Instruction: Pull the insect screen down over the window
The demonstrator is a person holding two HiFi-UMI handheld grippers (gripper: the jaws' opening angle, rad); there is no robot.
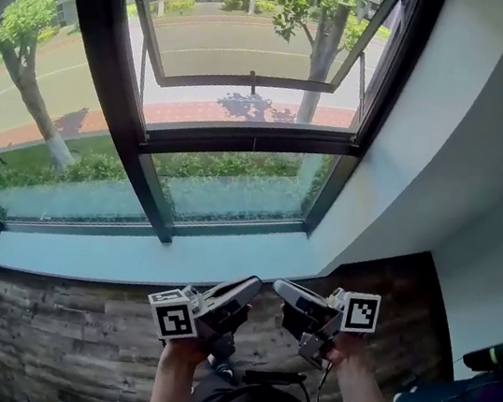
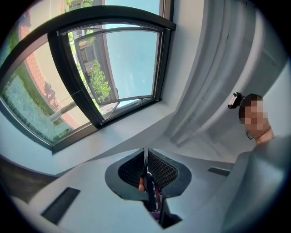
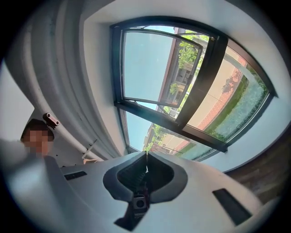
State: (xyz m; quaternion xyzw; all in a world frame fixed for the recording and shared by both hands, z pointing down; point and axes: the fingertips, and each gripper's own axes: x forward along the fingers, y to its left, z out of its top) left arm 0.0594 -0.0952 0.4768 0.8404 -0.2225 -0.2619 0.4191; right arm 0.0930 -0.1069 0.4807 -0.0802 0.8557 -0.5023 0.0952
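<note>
Both grippers are clenched and empty: the left gripper (image 1: 247, 289) and the right gripper (image 1: 284, 292) sit side by side, jaws pressed together with nothing between them. They're low in front of you, over the wood floor (image 1: 23, 330), well short of the window (image 1: 242, 139).

Risks from here, as I judge them:
- You reach the pull bar with the jaws closed and just knock it. Release them before you get there.
- One gripper pulls harder than the other. The bar then tilts and may bind in the side tracks.
- A weak pinch slips off. If the screen is spring-loaded, it would snap back up.
- The curtain (image 2: 218, 68) hangs to the right of the left gripper, just beside the frame. It could snag if you come in from that side.
- The sash (image 1: 251, 82) beyond the grippers is swung outward. I don't expect it to block a screen on the room side, but check that once you're up there.

Insect screen: I can't see it in any view. No mesh covers the glass, and trees and road show clearly through it. My guess is it's rolled up at the head of the frame, ahead of and well above both grippers. No pull bar or tab is visible either. The frame is dark, with a heavy transom.
</note>
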